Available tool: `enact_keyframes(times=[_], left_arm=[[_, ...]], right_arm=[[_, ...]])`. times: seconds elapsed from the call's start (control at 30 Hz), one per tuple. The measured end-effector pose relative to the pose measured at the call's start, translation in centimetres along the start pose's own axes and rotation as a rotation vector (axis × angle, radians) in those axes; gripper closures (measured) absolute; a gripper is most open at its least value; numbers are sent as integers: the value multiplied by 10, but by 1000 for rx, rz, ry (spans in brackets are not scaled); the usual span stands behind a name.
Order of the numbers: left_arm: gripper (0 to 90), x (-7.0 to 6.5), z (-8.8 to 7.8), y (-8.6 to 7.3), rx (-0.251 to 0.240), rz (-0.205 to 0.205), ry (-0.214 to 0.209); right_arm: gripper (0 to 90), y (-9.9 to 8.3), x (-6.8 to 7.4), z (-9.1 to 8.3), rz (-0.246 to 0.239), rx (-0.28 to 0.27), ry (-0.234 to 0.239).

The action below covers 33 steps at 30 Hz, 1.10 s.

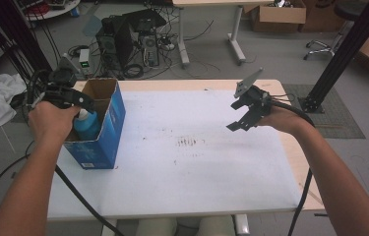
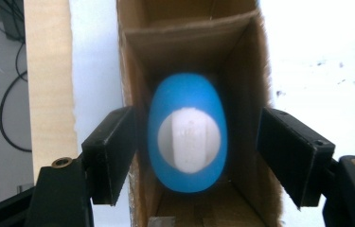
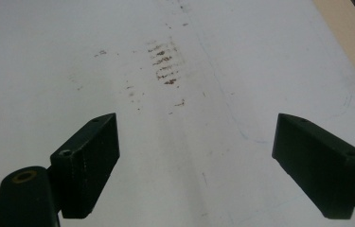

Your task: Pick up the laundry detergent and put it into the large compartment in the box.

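One blue bottle [image 2: 187, 137] inside box [image 2: 241, 71], left gripper [image 2: 196, 151] spread above, stains [image 3: 163, 61] under right gripper [image 3: 196, 161]

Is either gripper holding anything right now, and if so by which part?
Nothing is held. The left gripper stands open over the blue bottle in the cardboard box, pads clear of its sides. The right gripper is open over the table.

Lab: computer tower [image 1: 114, 42], tangled cables [image 1: 138, 69], cardboard boxes [image 1: 278, 14].

White table [image 1: 197, 162], blue box [image 1: 104, 137] on it
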<state>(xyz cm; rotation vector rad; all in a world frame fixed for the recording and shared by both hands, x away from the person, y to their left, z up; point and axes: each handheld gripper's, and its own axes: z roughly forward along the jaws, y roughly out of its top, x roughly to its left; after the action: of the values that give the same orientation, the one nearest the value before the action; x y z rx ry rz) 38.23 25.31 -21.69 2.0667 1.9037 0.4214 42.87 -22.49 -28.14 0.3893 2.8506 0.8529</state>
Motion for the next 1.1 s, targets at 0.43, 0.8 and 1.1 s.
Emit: enact_keyframes(times=[0.43,0.8,1.1], left_arm=[[239,-16,-27,8,-30,68,-54],[218,-39,-36,12,-45,151,-90],[209,-70,-43,21,-58,259,-117]], right_arm=[[157,1,1,1,1,2,3],[156,3,2,2,-1,0,6],[157,4,2,2,1,-4,10]])
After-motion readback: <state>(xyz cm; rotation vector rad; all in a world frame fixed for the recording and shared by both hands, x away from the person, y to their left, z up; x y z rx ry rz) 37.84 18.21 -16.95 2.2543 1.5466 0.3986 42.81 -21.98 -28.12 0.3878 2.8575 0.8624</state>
